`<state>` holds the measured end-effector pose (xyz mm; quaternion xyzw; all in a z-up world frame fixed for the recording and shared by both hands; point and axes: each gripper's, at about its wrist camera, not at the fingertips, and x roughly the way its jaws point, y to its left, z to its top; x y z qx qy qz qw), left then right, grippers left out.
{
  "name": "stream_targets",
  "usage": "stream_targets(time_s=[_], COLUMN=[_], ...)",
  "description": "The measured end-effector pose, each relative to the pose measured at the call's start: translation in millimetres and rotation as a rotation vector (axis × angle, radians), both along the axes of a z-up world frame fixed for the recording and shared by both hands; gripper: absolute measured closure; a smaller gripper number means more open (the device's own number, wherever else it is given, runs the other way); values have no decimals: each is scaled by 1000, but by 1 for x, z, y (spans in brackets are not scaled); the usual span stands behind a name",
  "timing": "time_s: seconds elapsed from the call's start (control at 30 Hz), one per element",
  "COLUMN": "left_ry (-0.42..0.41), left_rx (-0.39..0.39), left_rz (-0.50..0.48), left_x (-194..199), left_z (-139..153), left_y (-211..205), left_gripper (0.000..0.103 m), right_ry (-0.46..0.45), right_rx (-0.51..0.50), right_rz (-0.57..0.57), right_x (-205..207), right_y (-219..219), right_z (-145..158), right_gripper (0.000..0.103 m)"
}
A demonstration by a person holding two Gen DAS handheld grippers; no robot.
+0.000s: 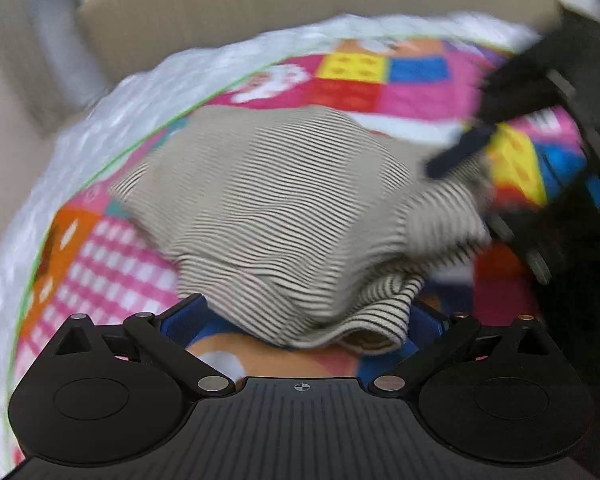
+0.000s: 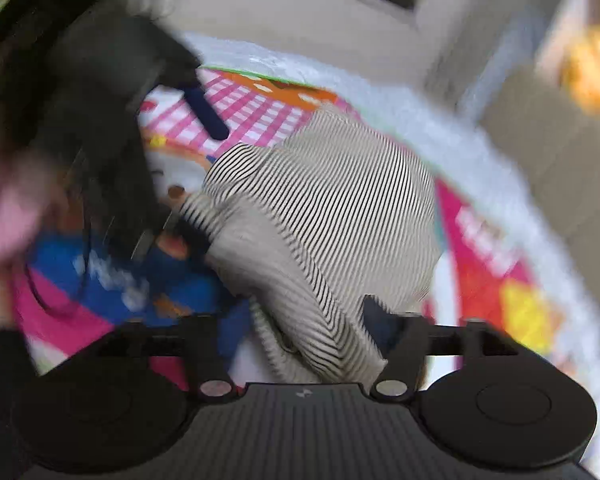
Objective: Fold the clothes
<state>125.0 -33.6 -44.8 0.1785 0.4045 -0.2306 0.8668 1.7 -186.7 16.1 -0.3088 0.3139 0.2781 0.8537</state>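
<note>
While both tools are clamped on the beige black-striped knit garment [image 1: 276,208], it stretches ahead of the left tool [image 1: 300,328]. The right tool [image 2: 300,344] holds its other near edge, over the colourful patterned mat [image 1: 112,264].

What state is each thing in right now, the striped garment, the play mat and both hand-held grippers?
striped garment: bunched, partly lifted, lying on the mat.
play mat: spread flat under the garment.
left hand-held gripper: shut on the garment's edge.
right hand-held gripper: shut on a gathered fold of the garment.
</note>
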Motion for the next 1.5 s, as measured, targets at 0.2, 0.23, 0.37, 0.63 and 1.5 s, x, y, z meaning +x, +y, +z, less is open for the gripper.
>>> stream_targets(time_s=[0.2,0.23,0.37,0.63,1.5], left_ry=[102,116,130,166,120], left_rx=[-142,-156,-190,-274,-474], left_rz=[131,139,153,155,330], left_x=[22,23,24,25,116], left_z=[3,3,5,17,5], left_y=[27,29,35,48,152], left_gripper=[0,0,0,0,4], right_ry=[-146,-160,-224,-192,140], right_rx=[-185,-211,-259,-213,-176], right_rz=[105,113,129,121,290], right_x=[-13,-12,-5,2,186], right_y=[12,16,27,28,72], right_z=[-35,-42,-55,-32,34], right_gripper=[30,29,30,70,60])
